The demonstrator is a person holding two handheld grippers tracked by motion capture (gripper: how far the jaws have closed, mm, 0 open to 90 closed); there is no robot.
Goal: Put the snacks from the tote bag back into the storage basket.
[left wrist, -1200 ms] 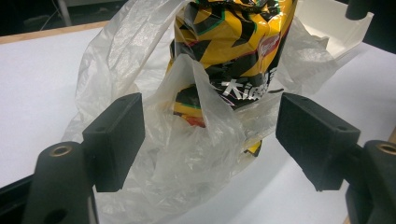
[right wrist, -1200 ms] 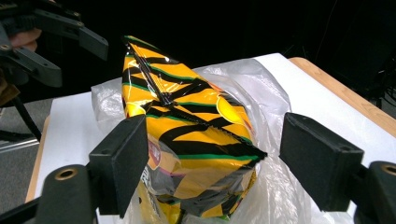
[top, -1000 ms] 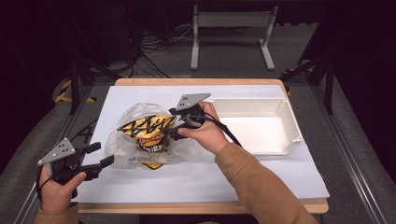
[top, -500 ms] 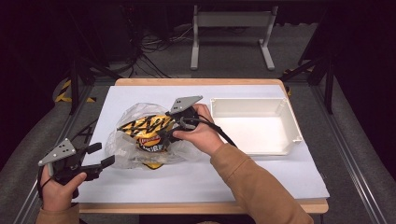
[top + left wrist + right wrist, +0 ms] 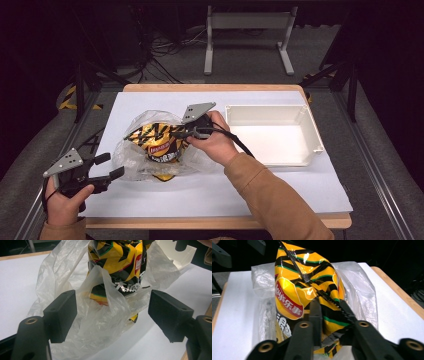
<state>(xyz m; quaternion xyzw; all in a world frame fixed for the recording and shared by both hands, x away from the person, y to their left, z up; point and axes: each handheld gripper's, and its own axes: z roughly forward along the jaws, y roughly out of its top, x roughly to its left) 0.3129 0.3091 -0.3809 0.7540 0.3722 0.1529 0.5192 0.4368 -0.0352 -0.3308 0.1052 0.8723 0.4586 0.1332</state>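
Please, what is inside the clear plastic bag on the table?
The clear plastic bag holds a yellow and black chip bag, its upper part sticking out. The right hand-held gripper pinches its sealed edge. The chip bag's lower end is veiled by crumpled plastic, so anything beneath it cannot be seen.

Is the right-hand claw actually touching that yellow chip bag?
Touching. The right gripper view shows the right gripper with its jaws pinched on the chip bag's crimped edge.

Glossy foil chip bag (image 5: 304, 290); filmy plastic bag (image 5: 105, 332)
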